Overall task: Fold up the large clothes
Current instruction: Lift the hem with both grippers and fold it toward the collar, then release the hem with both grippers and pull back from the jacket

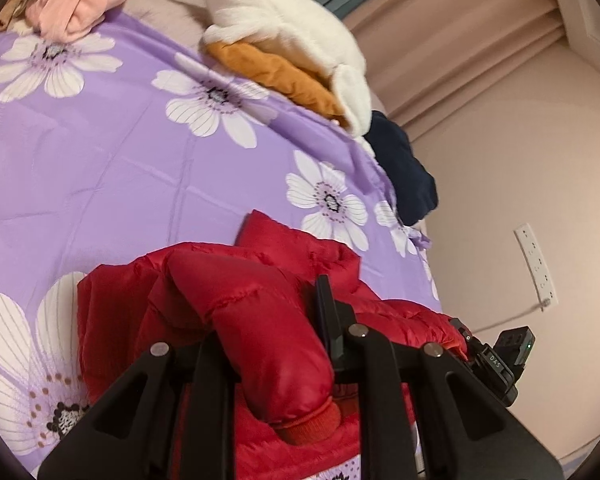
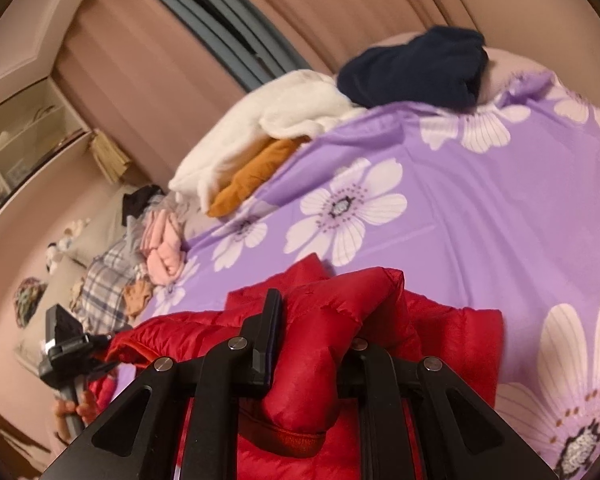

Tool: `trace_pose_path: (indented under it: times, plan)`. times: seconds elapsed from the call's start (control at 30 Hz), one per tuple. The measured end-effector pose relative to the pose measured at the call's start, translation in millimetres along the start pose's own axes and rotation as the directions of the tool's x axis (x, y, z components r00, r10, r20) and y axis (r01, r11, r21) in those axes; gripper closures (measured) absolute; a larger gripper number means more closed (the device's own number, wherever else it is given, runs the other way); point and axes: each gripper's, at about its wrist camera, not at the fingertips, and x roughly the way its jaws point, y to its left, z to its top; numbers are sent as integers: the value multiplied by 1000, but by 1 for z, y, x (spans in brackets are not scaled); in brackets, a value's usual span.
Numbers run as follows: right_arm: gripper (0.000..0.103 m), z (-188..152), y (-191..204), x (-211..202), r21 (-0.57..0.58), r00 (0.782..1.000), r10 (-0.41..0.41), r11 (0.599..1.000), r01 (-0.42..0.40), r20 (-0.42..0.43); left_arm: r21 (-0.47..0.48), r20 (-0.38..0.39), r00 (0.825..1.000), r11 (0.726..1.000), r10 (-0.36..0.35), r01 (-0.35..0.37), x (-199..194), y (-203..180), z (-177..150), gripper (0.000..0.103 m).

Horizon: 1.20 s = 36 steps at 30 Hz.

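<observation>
The puffy red quilted jacket (image 1: 228,320) lay on the purple flowered bedsheet (image 1: 120,152), at its near edge. The left gripper (image 1: 268,344) and right gripper (image 2: 312,344) each clamped a cuffed sleeve — apparently mid-fold; next, both sleeves likely needed laying across the jacket's body.

Home bedroom: floral bedsheet (image 1: 120,152), curtains (image 2: 148,60).
</observation>
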Motion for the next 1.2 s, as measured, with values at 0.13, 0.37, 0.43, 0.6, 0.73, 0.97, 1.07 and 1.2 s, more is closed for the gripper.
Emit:
trace_pose_path:
  times: [0.13,0.37,0.43,0.6,0.73,0.97,1.07,1.2]
  plan:
    - [86,3,-11,14,47,1000,-12,999,13,-25,-21,-6,1000,999,25,-25,14,9,4,84]
    - [48,12,-23,30,153,998,10,988,-1,-55,-145,-24,1000,989,16,-20,32,33,13,76]
    - [36,17,-21,26,166,999,24,986,-18,-30,-159,-22,1000,987,14,-17,30,34,15,74]
    - [34,29,-15,17,164,1000,17,986,-20,19,-168,10,1000,986,5,-3,19,26,20,37]
    - [31,30,-11,5,144,999,-2,990,-6,50,-137,104,993,989,64,-49,-8,17,28,25]
    - [31,16,13,0,-28,996,-86,996,87,33,66,75,979,979,189,-194,-16,-18,5,25]
    - [31,-1,36,6,-209,980,-200,957,199,18,192,60,964,944,261,-267,-6,-34,-17,25]
    - [32,-28,60,15,-411,953,-302,865,287,32,326,45,943,888,329,-325,13,-43,-47,26]
